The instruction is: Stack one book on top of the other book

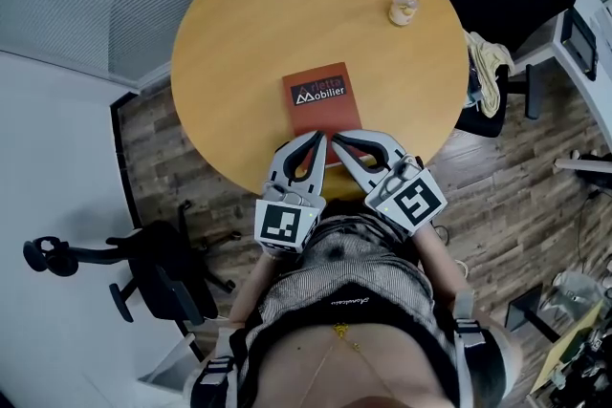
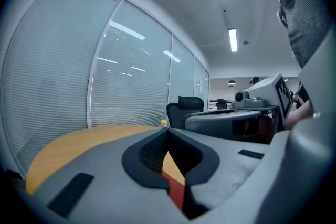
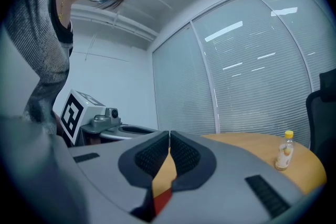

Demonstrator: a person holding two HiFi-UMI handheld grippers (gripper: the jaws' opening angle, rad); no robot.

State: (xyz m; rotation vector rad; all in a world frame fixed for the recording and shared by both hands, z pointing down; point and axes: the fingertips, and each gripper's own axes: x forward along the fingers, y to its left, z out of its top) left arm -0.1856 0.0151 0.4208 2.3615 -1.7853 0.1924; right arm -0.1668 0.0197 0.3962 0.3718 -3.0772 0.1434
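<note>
Plainly the left gripper [image 1: 317, 137] and right gripper [image 1: 337, 139] hang pinched together, empty, over the book's [image 1: 320, 96] six-o'clock end; a dip could knock it askew. The bottle [image 1: 404, 6] at one o'clock stands clear.

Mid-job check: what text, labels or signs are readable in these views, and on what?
"Mobilier": dark label on the red book, head view.
Line above it on that label: too blurred to read.
Label on the bottle: too small to read.
Script on the person's shirt: too small to read.
Cubes on the left tool and right tool: square marker patterns, no words.
</note>
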